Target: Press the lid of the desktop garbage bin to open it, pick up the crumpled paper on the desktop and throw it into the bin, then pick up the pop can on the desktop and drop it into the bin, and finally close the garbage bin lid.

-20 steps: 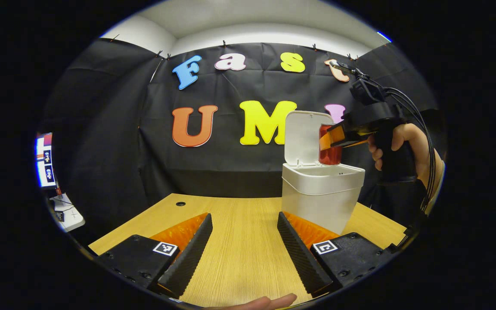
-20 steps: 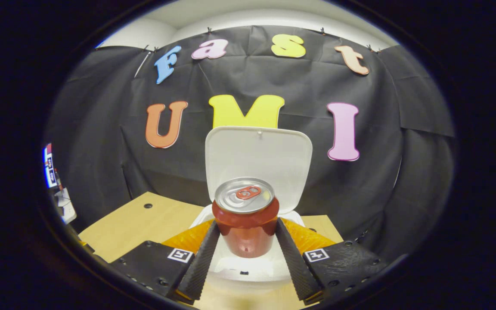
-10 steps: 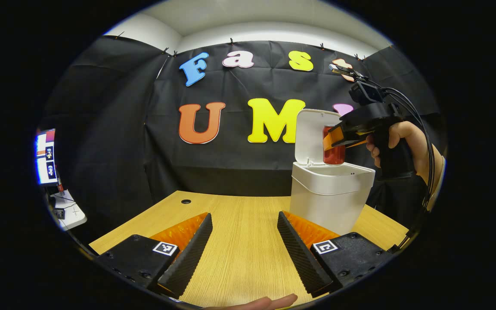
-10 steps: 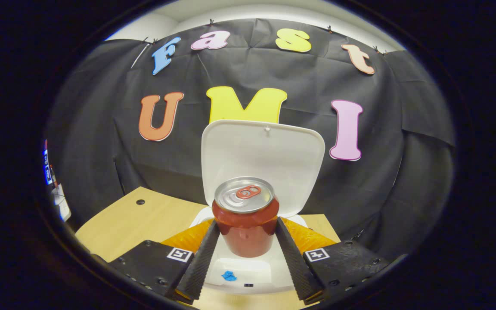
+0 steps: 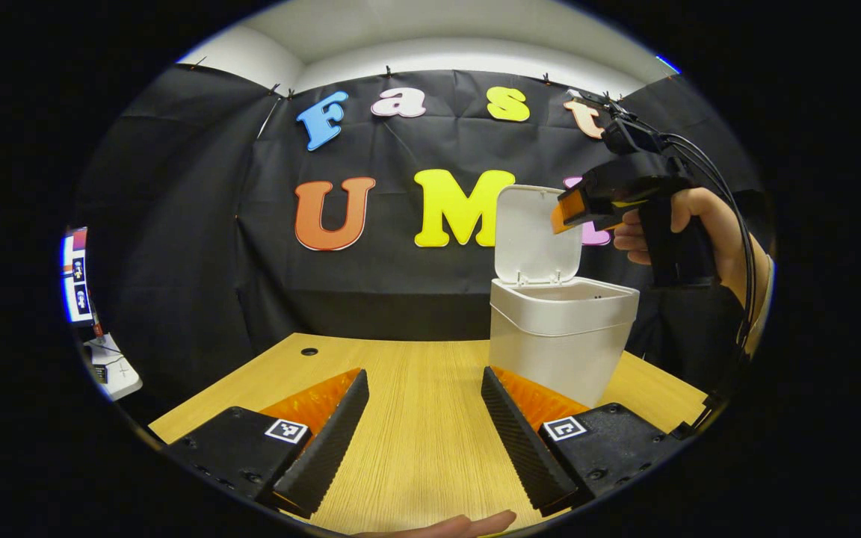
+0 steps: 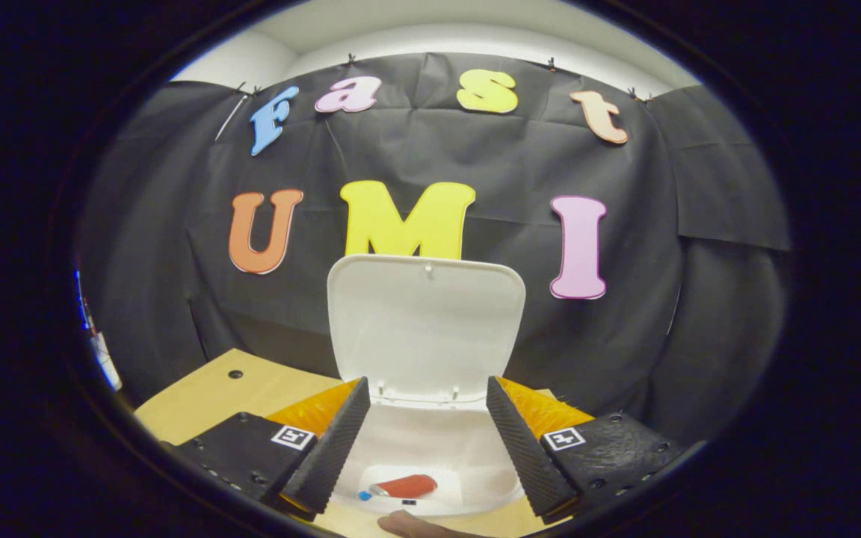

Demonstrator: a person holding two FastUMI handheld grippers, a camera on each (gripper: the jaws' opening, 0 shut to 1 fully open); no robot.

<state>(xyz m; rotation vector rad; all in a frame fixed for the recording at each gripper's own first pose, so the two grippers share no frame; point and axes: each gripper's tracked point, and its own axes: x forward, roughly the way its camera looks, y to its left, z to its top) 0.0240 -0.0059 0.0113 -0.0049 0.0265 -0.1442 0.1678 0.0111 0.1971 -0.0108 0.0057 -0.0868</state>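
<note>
The pop can (image 6: 403,486) lies on its side at the bottom of the white garbage bin (image 6: 430,448), below and between the spread fingers of the right gripper (image 6: 423,430), which hangs empty above the bin's mouth. The lid (image 6: 425,321) stands upright behind. Over the wooden desk (image 5: 423,441), the left gripper (image 5: 423,426) is also spread apart, holding nothing, the bin just beyond its right finger.
</note>
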